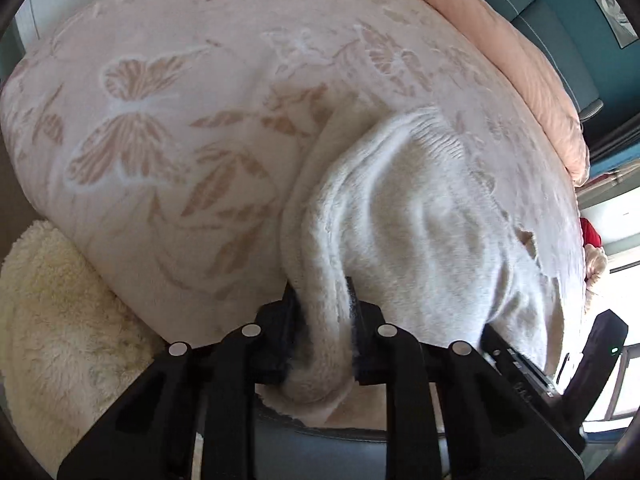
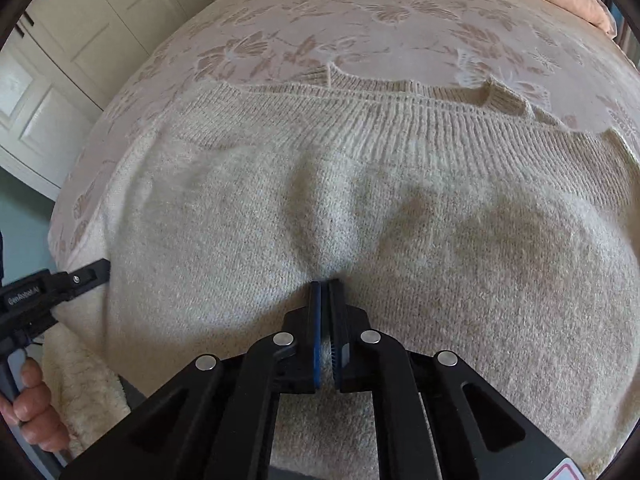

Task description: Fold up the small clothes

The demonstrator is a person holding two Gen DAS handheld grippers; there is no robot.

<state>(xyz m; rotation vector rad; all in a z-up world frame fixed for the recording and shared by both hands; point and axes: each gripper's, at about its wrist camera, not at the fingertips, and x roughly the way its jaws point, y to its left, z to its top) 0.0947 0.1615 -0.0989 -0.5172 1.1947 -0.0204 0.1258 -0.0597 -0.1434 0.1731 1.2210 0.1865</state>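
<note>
A cream knitted sweater [image 2: 360,208] lies spread on the bed, its ribbed hem toward the far side. My right gripper [image 2: 325,284] is shut on a pinch of the sweater's near part, with the knit bunched at its tips. In the left wrist view the sweater [image 1: 420,208] hangs in folds. My left gripper [image 1: 320,292] is shut on a thick roll of the sweater's edge at the bed's near side. The left gripper also shows at the left edge of the right wrist view [image 2: 84,276], held by a hand. The right gripper's body shows at the lower right of the left wrist view [image 1: 520,360].
The bed is covered by a pink blanket [image 1: 180,100] with butterfly and leaf patterns. A peach duvet [image 1: 520,60] lies along its far edge. A fluffy cream throw [image 1: 52,320] sits at the near left corner. White wardrobe doors [image 2: 80,40] stand to the left.
</note>
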